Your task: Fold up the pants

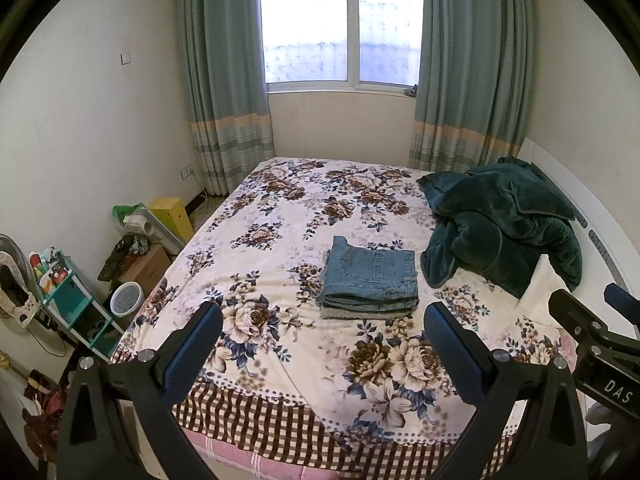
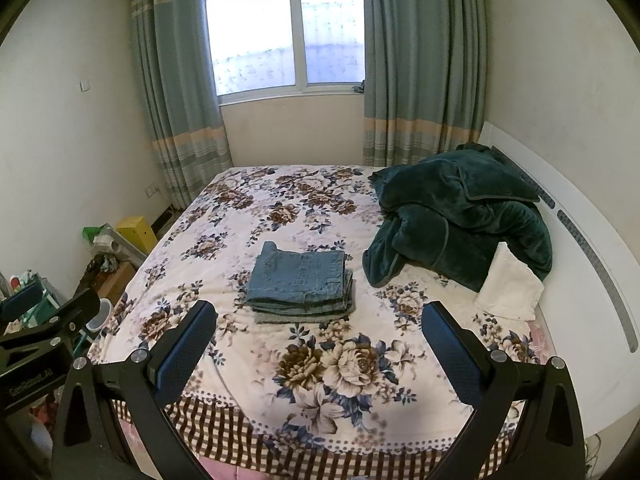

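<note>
A pair of blue denim pants [image 1: 370,278] lies folded in a compact stack on the floral bedspread [image 1: 280,216], on top of a folded grey cloth. It also shows in the right wrist view [image 2: 300,282]. My left gripper [image 1: 322,314] is open and empty, held above the near end of the bed, short of the stack. My right gripper [image 2: 320,312] is open and empty too, also back from the stack. Each gripper shows at the edge of the other's view.
A dark green plush blanket [image 1: 504,224] is heaped at the bed's right side, with a white pillow [image 2: 510,284] beside it. A white headboard [image 2: 592,248] runs along the right. Boxes, a teal shelf [image 1: 76,308] and a bin stand on the floor at the left.
</note>
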Available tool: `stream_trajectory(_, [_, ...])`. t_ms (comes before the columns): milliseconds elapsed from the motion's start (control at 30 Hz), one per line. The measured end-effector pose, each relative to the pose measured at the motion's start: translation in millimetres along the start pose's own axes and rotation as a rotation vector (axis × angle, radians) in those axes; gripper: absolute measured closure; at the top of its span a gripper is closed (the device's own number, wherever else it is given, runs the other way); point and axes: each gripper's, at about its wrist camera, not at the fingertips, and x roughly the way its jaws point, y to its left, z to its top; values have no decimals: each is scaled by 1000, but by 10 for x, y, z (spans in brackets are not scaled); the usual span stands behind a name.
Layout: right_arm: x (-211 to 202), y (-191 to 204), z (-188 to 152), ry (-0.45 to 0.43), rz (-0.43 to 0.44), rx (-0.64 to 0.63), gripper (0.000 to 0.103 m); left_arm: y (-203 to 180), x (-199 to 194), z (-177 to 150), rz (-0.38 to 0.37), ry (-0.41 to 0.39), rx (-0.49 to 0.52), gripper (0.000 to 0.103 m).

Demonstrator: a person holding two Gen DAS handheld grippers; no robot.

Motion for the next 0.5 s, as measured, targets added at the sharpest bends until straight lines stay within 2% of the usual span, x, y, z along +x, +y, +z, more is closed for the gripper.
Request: stream_trajectory(500, [-3, -21, -2, -2, -5, 10, 0, -19, -23, -1, 1, -1, 0, 0])
